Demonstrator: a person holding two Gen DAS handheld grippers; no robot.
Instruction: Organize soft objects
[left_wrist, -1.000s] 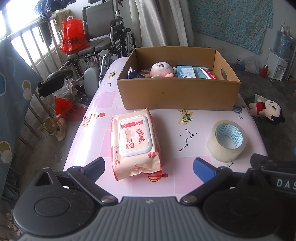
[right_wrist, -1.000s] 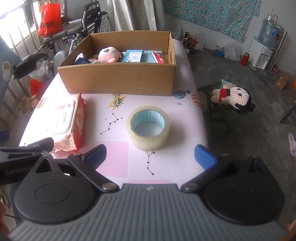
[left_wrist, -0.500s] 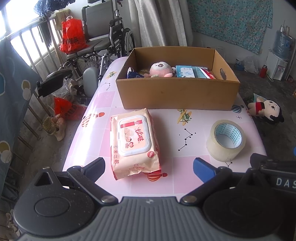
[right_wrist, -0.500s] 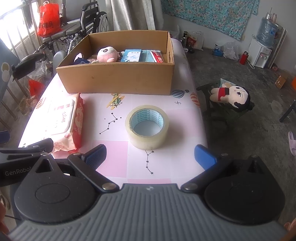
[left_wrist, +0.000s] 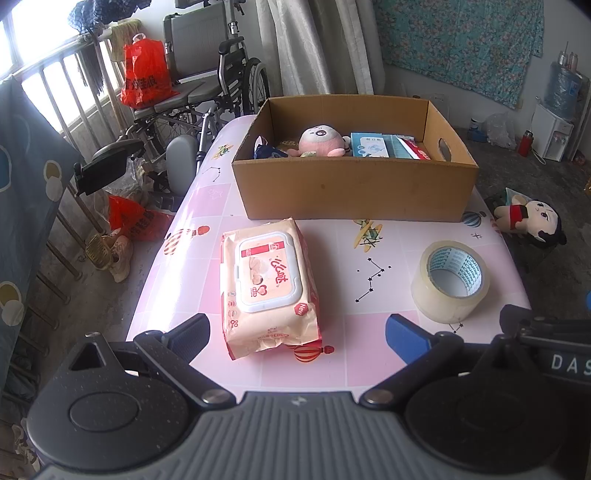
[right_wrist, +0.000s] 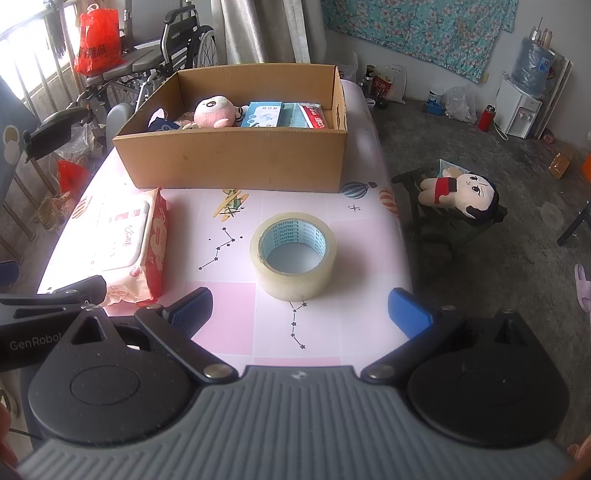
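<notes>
left gripper (left_wrist: 297, 334) wide, lined up on wipes (left_wrist: 267, 280) near box (left_wrist: 354, 192) | right gripper (right_wrist: 299, 308) wide, empty, facing tape (right_wrist: 293, 254) | likely pre-grasp

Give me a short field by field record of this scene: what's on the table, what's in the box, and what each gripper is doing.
table: pink patterned top
cardboard box: far end of table, open top
in box: pink plush toy, flat packets
wet wipes pack: lying flat, ahead of left gripper
tape roll: lying flat, ahead of right gripper
left gripper: open, empty
right gripper: open, empty
off table: doll on a low chair
</notes>
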